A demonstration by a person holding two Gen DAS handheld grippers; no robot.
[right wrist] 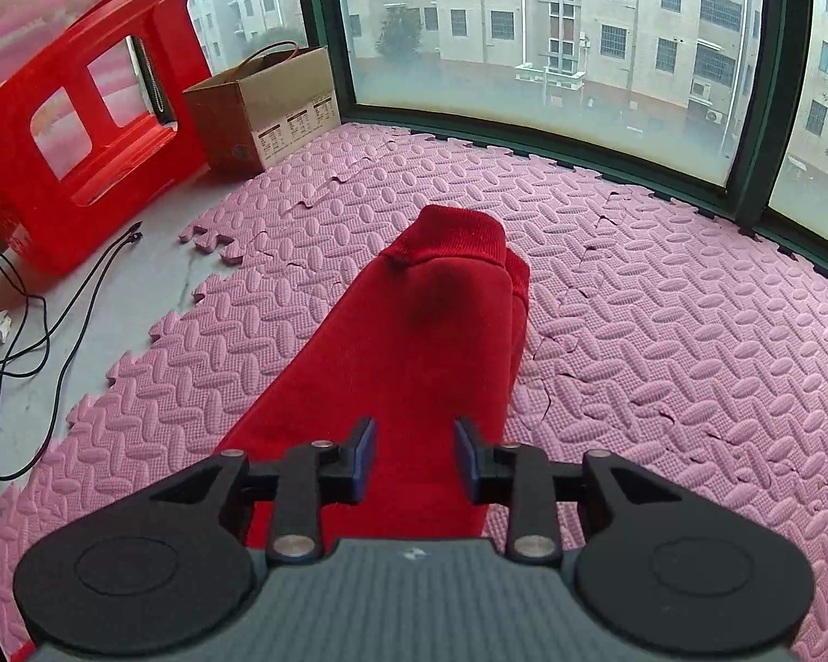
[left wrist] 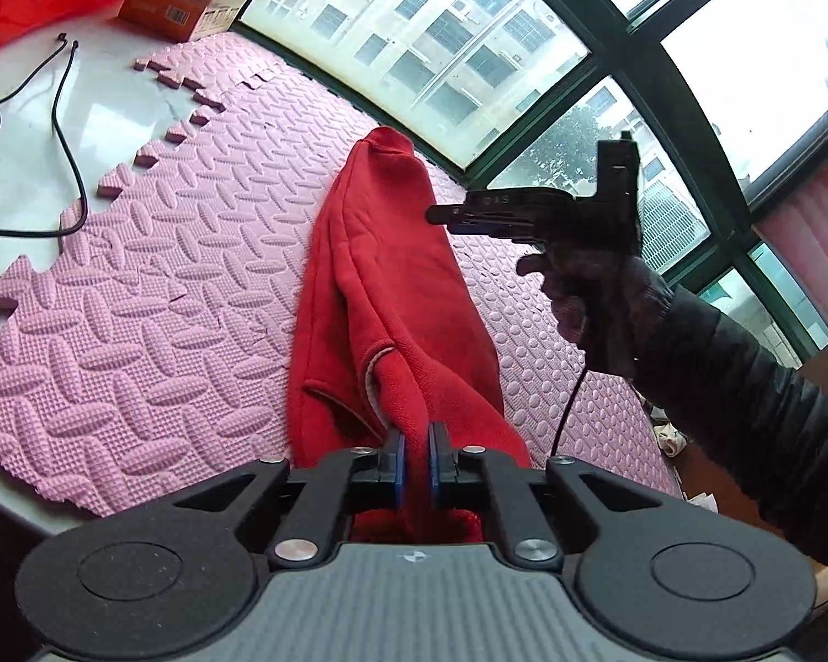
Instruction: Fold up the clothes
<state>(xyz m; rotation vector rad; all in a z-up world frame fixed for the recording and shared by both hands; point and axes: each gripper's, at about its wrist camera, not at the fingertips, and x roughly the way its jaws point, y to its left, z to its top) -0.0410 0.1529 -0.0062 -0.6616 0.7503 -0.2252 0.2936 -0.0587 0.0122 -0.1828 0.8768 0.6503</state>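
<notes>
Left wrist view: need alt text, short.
The left gripper pinches a fold of a red garment lying lengthwise on pink foam mats. To the right, a gloved hand holds the right gripper above the garment, windows behind.

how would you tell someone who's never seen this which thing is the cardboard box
Start at the big window and follow its sill to the left end of the pink foam mat. There, beside the red plastic stool, stands the cardboard box. It is the only brown thing, open-topped, with a thin handle loop and white printed labels on its side.
</notes>
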